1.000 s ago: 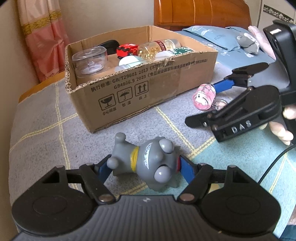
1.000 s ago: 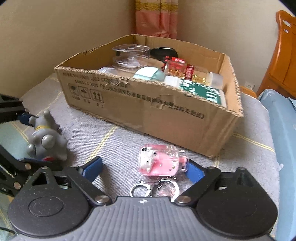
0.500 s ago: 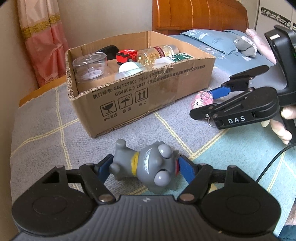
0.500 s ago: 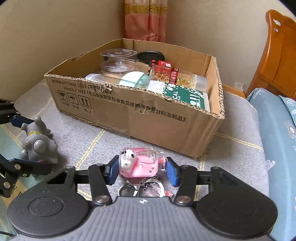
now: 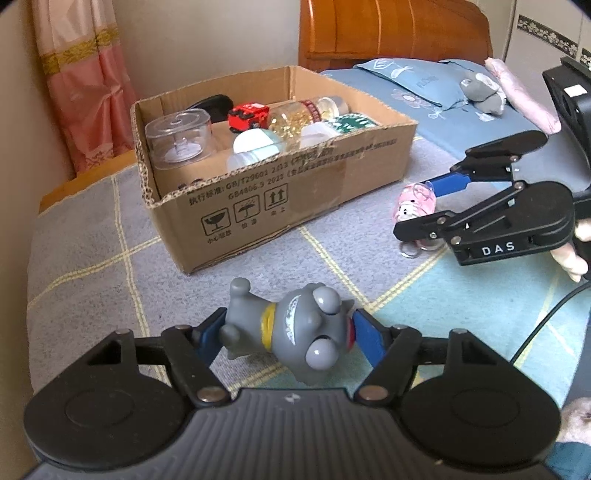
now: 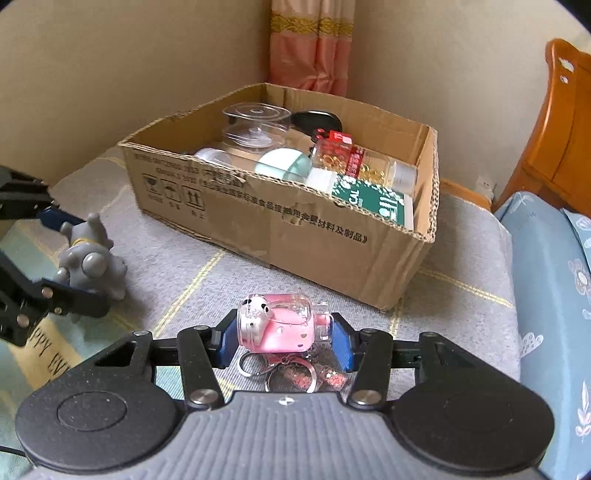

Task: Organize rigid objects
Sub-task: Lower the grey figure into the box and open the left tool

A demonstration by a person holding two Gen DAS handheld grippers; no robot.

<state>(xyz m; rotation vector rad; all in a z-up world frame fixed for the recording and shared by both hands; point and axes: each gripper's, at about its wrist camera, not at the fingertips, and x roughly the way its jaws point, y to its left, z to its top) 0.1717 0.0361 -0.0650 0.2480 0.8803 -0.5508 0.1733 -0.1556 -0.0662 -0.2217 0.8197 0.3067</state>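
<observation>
My left gripper (image 5: pixel 286 332) is shut on a grey toy figure (image 5: pixel 295 332) with a yellow collar, held just above the blanket. It also shows in the right wrist view (image 6: pixel 90 260). My right gripper (image 6: pixel 282 332) is shut on a pink clear cat keychain (image 6: pixel 277 325), its key rings (image 6: pixel 291 374) dangling below. The keychain also shows in the left wrist view (image 5: pixel 413 203). A cardboard box (image 5: pixel 280 195) stands beyond both grippers and holds several items: a clear round container (image 5: pixel 179 138), a red toy car (image 5: pixel 247 115), a capsule bottle (image 5: pixel 303 112).
A grey checked blanket (image 5: pixel 92 258) covers the surface. A blue bedsheet (image 6: pixel 554 295) lies to the right. A wooden headboard (image 5: pixel 388 33) and a pink curtain (image 5: pixel 81 81) stand behind the box. A grey plush (image 5: pixel 480 90) lies on the pillow.
My right gripper has closed on the pink keychain and lifted it off the blanket. My left gripper has risen slightly with the grey figure in it.
</observation>
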